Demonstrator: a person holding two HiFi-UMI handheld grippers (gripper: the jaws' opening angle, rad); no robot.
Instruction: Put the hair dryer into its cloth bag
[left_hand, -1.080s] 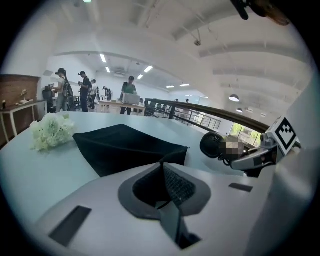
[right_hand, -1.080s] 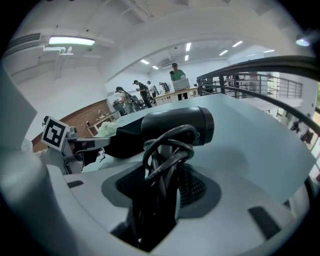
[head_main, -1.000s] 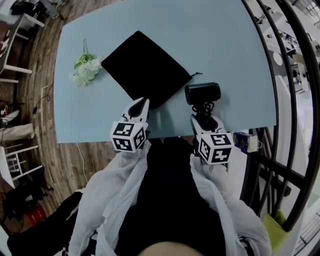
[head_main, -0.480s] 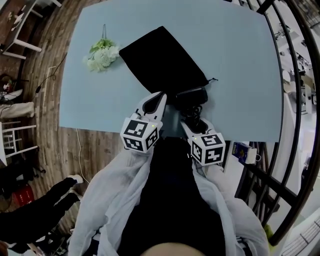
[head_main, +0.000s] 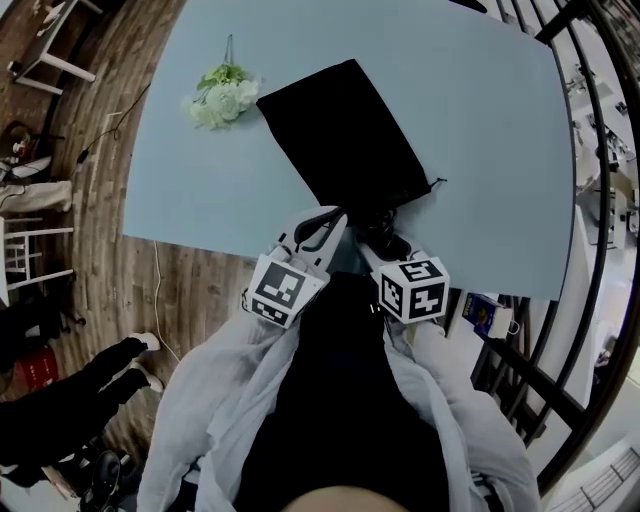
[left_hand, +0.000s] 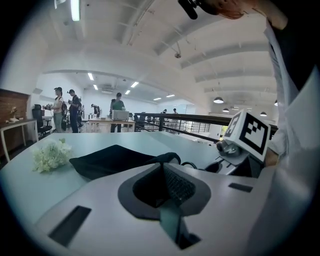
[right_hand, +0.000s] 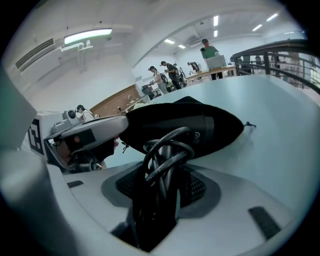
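Your right gripper (right_hand: 165, 162) has its jaws about half apart and clamped on the dryer (right_hand: 202, 131). They grip the handle, where the cord (right_hand: 167, 147) is wound in black loops. The dryer's barrel points away from you and sits in the mouth of the bag (head_main: 345, 135), with black cloth arching over its top and round its sides. The handle and cord are outside the bag.

Your left gripper (left_hand: 162, 167) has its jaws nearly together, pinching a raised fold of the bag's rim at their tips.

In the head view the 2 grippers sit side by side at the near edge of the table (head_main: 200, 190), both with their tips at the bag's near end. From there the bag lies on the table and runs away from you toward the far left. Its drawstring (head_main: 437, 183) trails off the near right corner.

The flowers (head_main: 222, 100) lie on the table just beside the bag's far corner. People (left_hand: 65, 105) stand at desks well beyond the table.
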